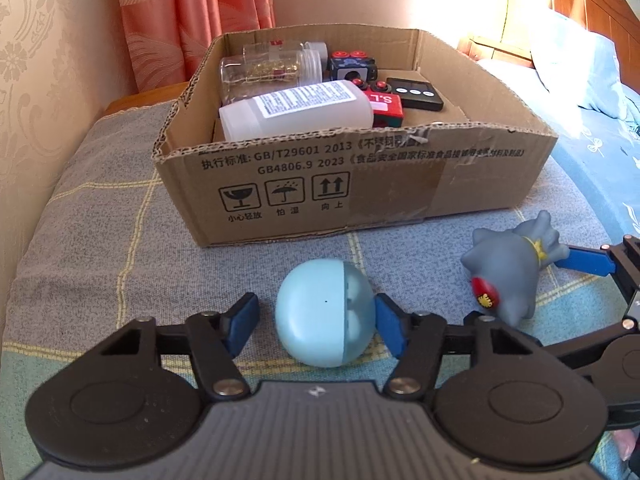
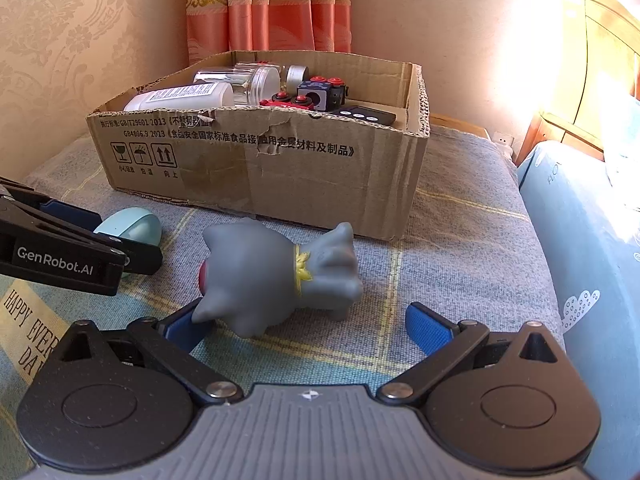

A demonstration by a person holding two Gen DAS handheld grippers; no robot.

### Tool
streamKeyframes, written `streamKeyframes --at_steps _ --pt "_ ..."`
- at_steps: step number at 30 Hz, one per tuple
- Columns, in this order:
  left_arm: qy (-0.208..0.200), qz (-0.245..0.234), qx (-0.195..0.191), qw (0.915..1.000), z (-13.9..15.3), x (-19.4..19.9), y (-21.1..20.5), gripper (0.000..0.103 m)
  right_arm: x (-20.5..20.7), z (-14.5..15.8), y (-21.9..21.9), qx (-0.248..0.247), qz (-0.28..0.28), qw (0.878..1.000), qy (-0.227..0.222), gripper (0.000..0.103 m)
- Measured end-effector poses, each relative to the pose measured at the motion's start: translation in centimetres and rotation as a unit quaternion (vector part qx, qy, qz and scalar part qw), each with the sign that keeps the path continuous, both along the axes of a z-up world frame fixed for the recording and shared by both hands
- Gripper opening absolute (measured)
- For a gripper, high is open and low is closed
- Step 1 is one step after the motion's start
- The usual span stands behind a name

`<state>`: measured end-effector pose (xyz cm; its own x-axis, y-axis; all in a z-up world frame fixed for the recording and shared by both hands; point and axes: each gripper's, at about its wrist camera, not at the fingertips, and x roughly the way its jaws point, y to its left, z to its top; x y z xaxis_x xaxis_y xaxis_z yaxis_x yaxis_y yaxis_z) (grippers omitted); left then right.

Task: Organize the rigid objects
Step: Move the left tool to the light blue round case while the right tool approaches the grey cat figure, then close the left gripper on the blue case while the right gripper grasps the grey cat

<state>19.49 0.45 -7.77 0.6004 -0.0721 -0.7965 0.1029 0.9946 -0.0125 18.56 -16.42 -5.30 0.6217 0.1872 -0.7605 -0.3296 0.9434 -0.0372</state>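
A checked grey blanket (image 1: 100, 200) covers the surface. Far, the cardboard box (image 1: 360, 184) reads "GB4806.9 2023". Near, the spread left gripper (image 1: 316, 322) straddles the blue capsule (image 1: 320, 316); the right gripper (image 2: 308, 326), spread, flanks the grey figurine (image 2: 276, 276).

box (image 1: 360, 184): rough corrugated cardboard | egg case (image 1: 324, 316): smooth plastic | blanket (image 1: 100, 240): woven cloth

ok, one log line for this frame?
left gripper: open around blue case | right gripper: open at grey toy | box: bottles, blocks, remote inside
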Motion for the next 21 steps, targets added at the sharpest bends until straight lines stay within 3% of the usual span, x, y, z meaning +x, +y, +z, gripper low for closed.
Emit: streamKeyframes --at_steps 21 --pt "-0.013 0.015 0.0 0.9998 -0.2 -1.3 2.5 0.052 0.2 0.1 0.8 0.002 0.013 1.0 0.002 0.103"
